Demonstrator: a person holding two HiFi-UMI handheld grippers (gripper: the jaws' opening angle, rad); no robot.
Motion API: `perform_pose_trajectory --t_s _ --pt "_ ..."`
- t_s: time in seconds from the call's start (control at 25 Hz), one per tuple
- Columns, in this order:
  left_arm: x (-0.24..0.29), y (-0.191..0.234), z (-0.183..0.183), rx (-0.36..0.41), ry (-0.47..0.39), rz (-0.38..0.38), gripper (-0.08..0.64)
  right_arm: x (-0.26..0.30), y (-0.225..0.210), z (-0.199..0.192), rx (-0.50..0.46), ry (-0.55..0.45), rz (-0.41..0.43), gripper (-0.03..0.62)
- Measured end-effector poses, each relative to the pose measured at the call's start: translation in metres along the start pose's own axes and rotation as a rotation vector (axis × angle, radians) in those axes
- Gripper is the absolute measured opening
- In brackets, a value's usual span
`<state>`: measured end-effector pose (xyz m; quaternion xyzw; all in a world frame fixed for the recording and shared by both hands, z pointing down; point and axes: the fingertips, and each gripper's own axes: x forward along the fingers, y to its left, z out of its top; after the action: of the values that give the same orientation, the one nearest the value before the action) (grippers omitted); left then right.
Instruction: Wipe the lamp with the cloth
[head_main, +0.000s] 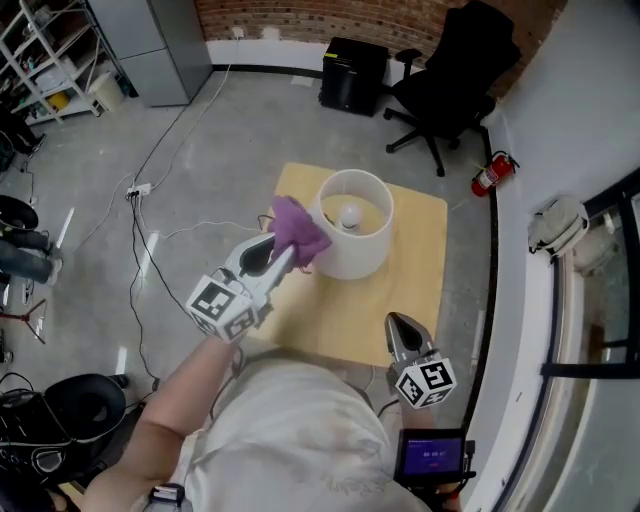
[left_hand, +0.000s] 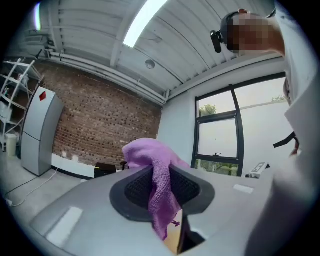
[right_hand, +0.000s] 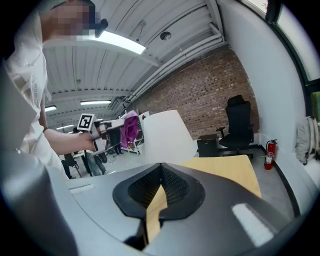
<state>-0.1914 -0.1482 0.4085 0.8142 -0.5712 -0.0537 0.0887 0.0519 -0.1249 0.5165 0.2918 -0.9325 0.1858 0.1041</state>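
Beside the lamp (head_main: 365, 255), on its left flank, my left tongs (head_main: 282, 254) pinch the purple cloth (head_main: 298, 230) mid-fold. One bunch sticks out past the tips and a tail hangs below. The lamp stands upright on the tabletop (head_main: 425, 250), long axis vertical, bulb (head_main: 349, 214) visible through the open top. The left tongs point roughly level at the upper wall of the shade (head_main: 340, 265), so the lamp lies ahead and to their right. The cloth sits just beside the wall; the right gripper view shows a thin gap, so I read no contact yet. My right tongs (head_main: 403, 326) are pressed together on nothing, low by the tabletop's near edge, apart from the lamp. The left hand is nearer. My call: a short push right to land the cloth, then a sweep round the curve.
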Motion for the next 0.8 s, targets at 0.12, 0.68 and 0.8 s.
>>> perform_pose_trajectory --t_s 0.12,0.68,0.8 --pt "0.029 0.008 0.020 -0.004 -0.018 -0.004 0.093 0.007 -0.003 0.011 0.004 0.013 0.000 0.012" --pt "0.047 -0.008 -0.039 -0.017 0.114 -0.101 0.092 0.006 0.025 0.001 0.028 0.039 -0.063 0.012" --pt "0.023 0.020 -0.069 -0.004 0.158 -0.051 0.091 0.027 0.038 -0.015 0.029 0.036 -0.033 0.012"
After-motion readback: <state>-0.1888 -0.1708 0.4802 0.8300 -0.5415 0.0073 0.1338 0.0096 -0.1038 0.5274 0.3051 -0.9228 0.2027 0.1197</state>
